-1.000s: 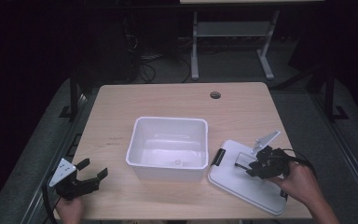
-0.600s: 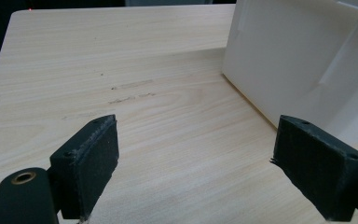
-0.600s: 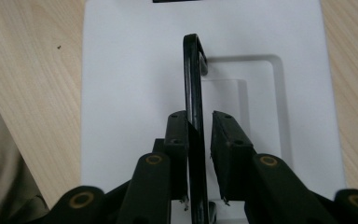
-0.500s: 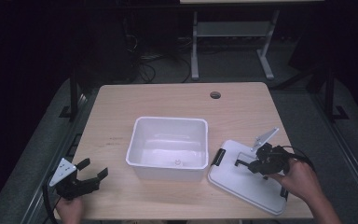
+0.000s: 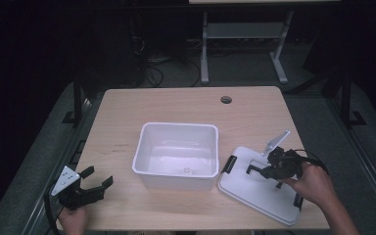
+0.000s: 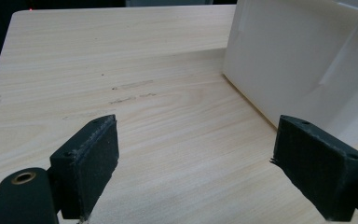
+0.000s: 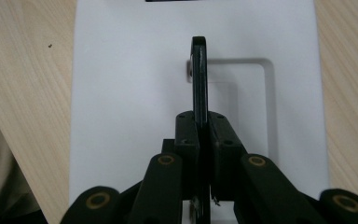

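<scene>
Left hand [image 5: 72, 219], at the desk's [image 5: 176, 105] near left corner, holds the left gripper [image 5: 95, 182] low and level over the wood, pointed toward the white plastic tub [image 5: 176, 154]. Its jaws stand wide apart with nothing between them; the pads [image 6: 92, 156] are flat, black and rough-faced. The tub is rectangular with rounded corners and smooth walls, at mid-desk. Just right of it, near the right front corner, lies the flat white lid [image 5: 262, 183], with a black clip [image 5: 228, 164] at its end. Right hand [image 5: 313, 183] reaches in from the near right edge, right gripper [image 7: 200, 128] angled down onto the lid. Its jaws have just been closing and now pinch the lid's thin black handle [image 7: 199, 77], which stands upright in a shallow rectangular recess.
</scene>
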